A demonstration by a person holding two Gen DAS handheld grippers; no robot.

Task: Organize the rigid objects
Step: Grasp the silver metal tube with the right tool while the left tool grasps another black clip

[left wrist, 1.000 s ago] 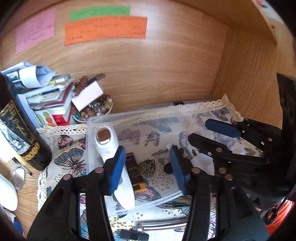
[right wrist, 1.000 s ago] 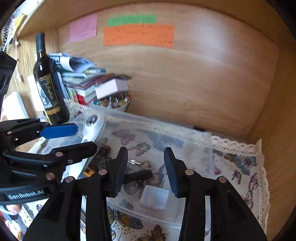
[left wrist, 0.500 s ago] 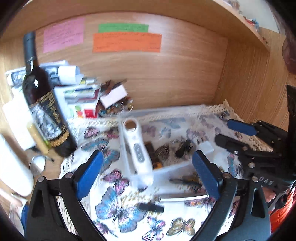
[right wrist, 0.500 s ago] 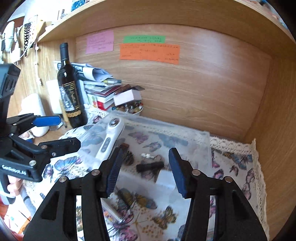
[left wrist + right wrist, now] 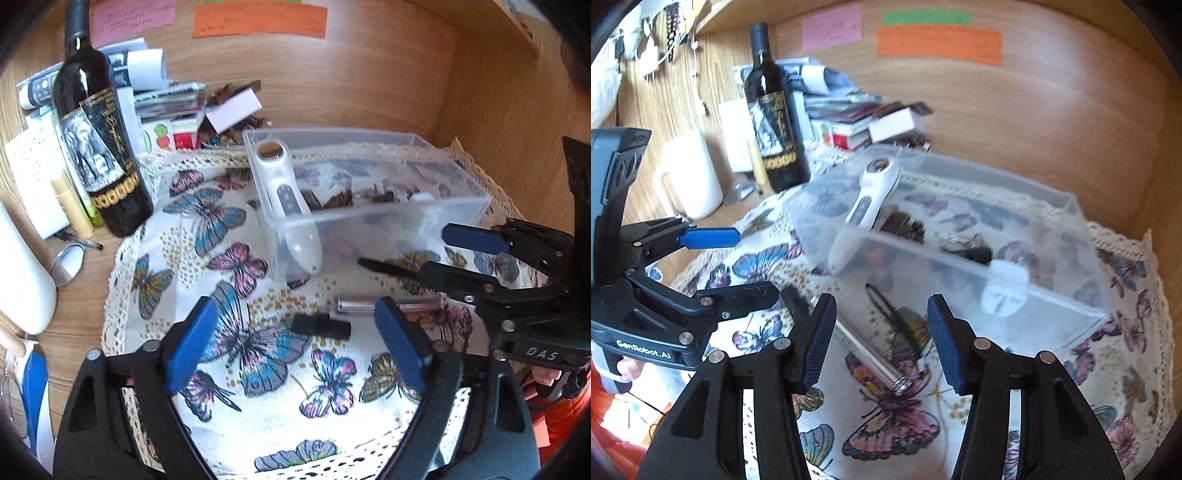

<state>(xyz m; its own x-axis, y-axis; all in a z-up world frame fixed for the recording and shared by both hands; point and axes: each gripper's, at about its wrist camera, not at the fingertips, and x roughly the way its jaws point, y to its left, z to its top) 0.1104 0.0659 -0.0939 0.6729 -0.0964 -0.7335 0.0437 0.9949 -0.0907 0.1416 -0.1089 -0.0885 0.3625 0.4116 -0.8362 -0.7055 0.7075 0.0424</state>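
A wooden desk [image 5: 92, 295] was covered by a butterfly cloth [image 5: 236, 258]. A clear box [image 5: 369, 221], a silver tube [image 5: 369, 306] and a small black piece [image 5: 319, 326] were laid on the cloth. A dark bottle [image 5: 99, 147] was stood on the wood.

One clear bin [image 5: 373, 214] on the butterfly cloth [image 5: 236, 280], one white handheld device [image 5: 288, 199] leaning in it. Outside the bin, three loose pieces: one metal tube [image 5: 875, 354], one short black cylinder [image 5: 319, 326], one thin black stick [image 5: 384, 266]. One wine bottle [image 5: 99, 147] far left, one white mug [image 5: 689, 181], three paper notes on the back wall, and two hand-held grippers: left [image 5: 295, 347], right [image 5: 882, 339].
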